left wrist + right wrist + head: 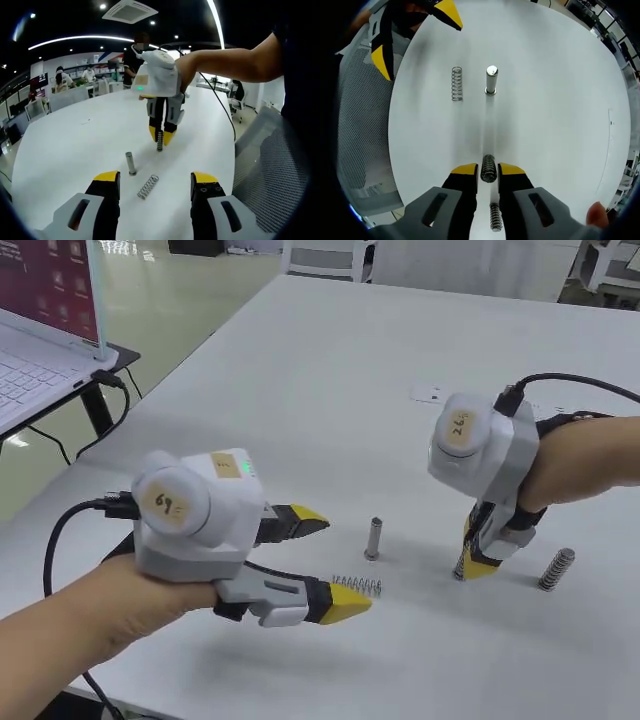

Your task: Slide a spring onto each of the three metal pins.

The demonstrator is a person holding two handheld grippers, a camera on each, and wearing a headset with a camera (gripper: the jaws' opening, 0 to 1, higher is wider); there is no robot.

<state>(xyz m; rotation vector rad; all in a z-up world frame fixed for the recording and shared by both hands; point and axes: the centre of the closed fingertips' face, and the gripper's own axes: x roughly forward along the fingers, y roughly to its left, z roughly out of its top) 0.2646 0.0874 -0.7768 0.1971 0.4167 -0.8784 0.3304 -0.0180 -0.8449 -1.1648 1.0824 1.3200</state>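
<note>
— Where is the spring being worked on?
— One spring (pixel 488 167) sits low in the centre of the right gripper view, pinched between the yellow tips of the right tongs (pixel 488 173). Those tongs point down at the white table (pixel 330 360) with their jaws clamped on it. Whether a pin is inside that spring, I cannot tell.
— And the other springs?
— A loose spring (pixel 357 585) lies flat on the table, lower centre of the head view, just beside the lower tip of the left tongs (pixel 330 560). A third spring (pixel 556 568) leans at the right side of that view, near the right tongs but apart from them.
— Any pin bare?
— Yes, one pin (pixel 373 538) stands upright in the middle of the head view, just above the loose spring, between the two pairs of tongs.
— What about the left tongs?
— They are in the lower left, jaws wide apart, nothing in them. In the left gripper view the loose spring lies between the two tips, a little ahead.
— Anything else?
— An open laptop (pixel 45 300) in the upper left corner, on a dark stand beside the table.
</note>
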